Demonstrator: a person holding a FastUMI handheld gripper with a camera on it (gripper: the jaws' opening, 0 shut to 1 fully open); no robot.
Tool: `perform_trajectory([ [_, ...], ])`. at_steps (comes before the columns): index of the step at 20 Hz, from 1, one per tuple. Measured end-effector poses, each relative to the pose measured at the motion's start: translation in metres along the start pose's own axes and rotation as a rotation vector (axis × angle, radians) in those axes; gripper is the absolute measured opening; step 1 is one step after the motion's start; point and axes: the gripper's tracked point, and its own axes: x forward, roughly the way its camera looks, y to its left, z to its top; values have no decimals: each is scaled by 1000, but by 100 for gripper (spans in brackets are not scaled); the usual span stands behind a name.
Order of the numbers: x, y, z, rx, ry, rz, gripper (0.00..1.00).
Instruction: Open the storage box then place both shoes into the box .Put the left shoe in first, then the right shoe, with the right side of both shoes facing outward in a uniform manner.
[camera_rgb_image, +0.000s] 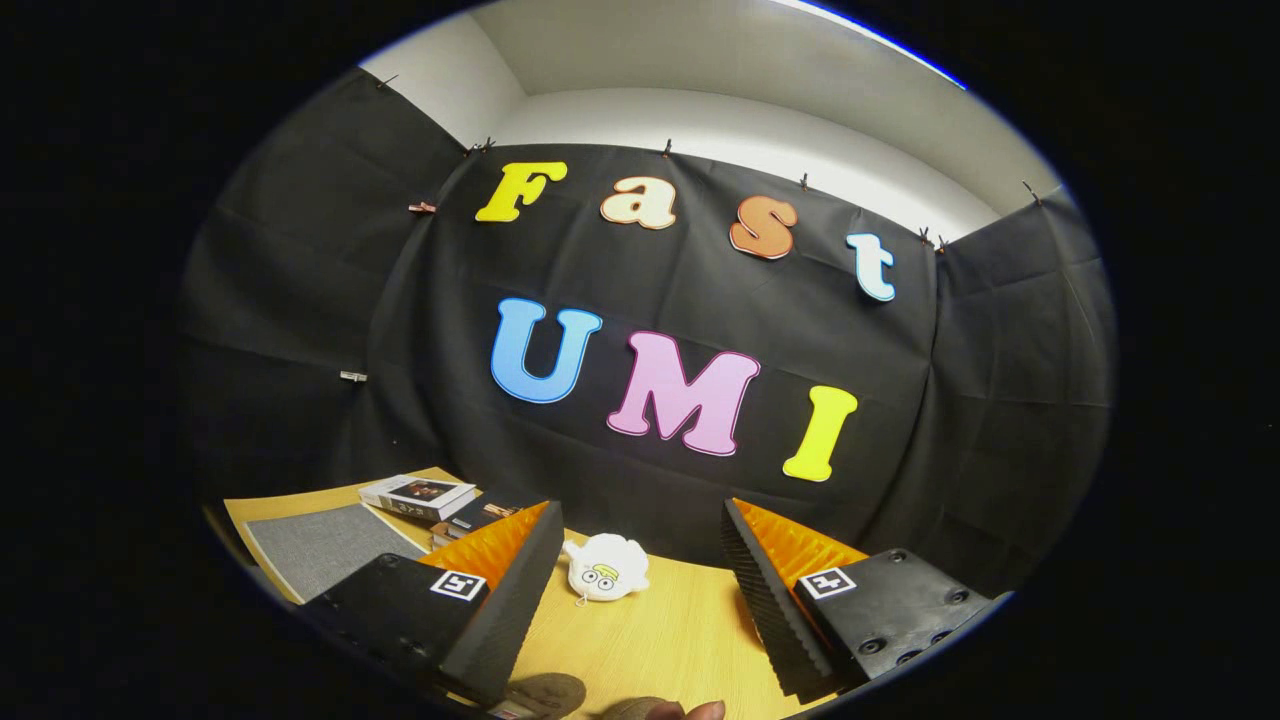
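Observation:
My gripper (640, 590) is held open above a wooden table (670, 640), tilted up toward the booth's back wall, with nothing between its fingers. A small white plush toy (605, 568) with a cartoon face lies on the table just beyond the fingers, closer to the left finger (510, 610). Part of a brownish rounded thing (545, 692) sits low between the fingers, too cut off to name. Next to it shows the tip of a person's finger (705, 710).
A small stack of books (420, 497) lies on the table beyond the left finger, with another dark book (480, 515) beside it. A grey mat (320, 548) covers the table's left part. The black cloth wall stands close behind the table.

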Motion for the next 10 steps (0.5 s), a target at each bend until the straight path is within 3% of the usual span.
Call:
perform_trajectory([
  [6,0,8,-7,8,15,31,97],
  [8,0,27,-14,53,31,113,97],
  [10,-2,62,-28,143,81,261,97],
])
